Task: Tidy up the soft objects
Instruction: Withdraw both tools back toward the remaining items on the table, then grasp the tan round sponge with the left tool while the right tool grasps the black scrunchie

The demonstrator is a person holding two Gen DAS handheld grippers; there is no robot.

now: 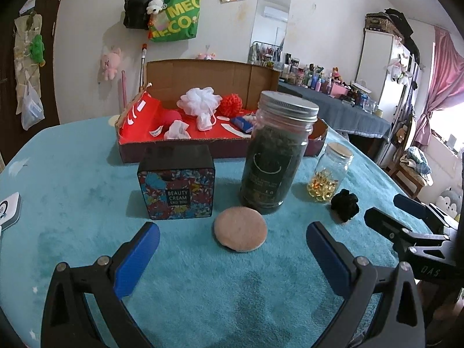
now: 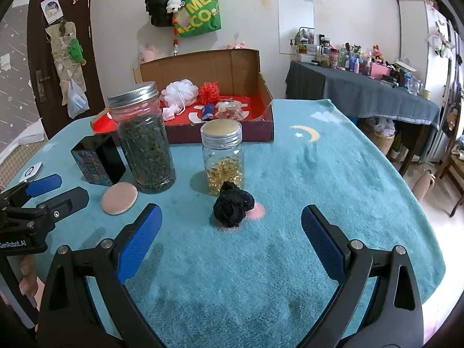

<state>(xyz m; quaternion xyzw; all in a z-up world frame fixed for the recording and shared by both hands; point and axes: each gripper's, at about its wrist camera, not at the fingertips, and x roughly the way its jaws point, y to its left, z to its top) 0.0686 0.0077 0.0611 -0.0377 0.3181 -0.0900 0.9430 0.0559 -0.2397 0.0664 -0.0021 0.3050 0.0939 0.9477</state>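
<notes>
A table covered by a teal plush cloth (image 1: 72, 179) is shown, with the following items recorded on it.

Left gripper (image 1: 232, 240): held low over the near edge of the cloth, its blue-padded jaws spread wide with nothing between them. A round pink powder puff (image 1: 240, 229) is seen lying flat on the cloth just ahead of the gap between the jaws, untouched.

Right gripper (image 2: 230, 226): likewise held with jaws wide apart and empty. A crumpled black soft object (image 2: 233, 208), possibly a scrunchie (its form cannot be made out clearly), is placed on the cloth just ahead of the jaws, touched by neither pad.

Rigid items, standing upright behind the soft ones: a tall clear jar (image 1: 275, 153) with a metal screw lid, filled with dark dried leaves; a smaller glass jar (image 1: 329, 174) partly filled with amber capsules, just behind the black object; a square black tin (image 1: 177, 184) labelled "BEAUTY CREAM", beside the puff.

Cardboard box (image 1: 203, 72): set at the far side of the table, lid flap raised, interior lined red. Inside are noted a white mesh bath pouf (image 1: 200, 101), a red mesh pouf (image 1: 232, 104) touching it, a small white cloth piece (image 1: 177, 130) and a blue packet (image 1: 242, 123).

A small white device (image 1: 8, 210) is recorded at the left edge of the cloth.
</notes>
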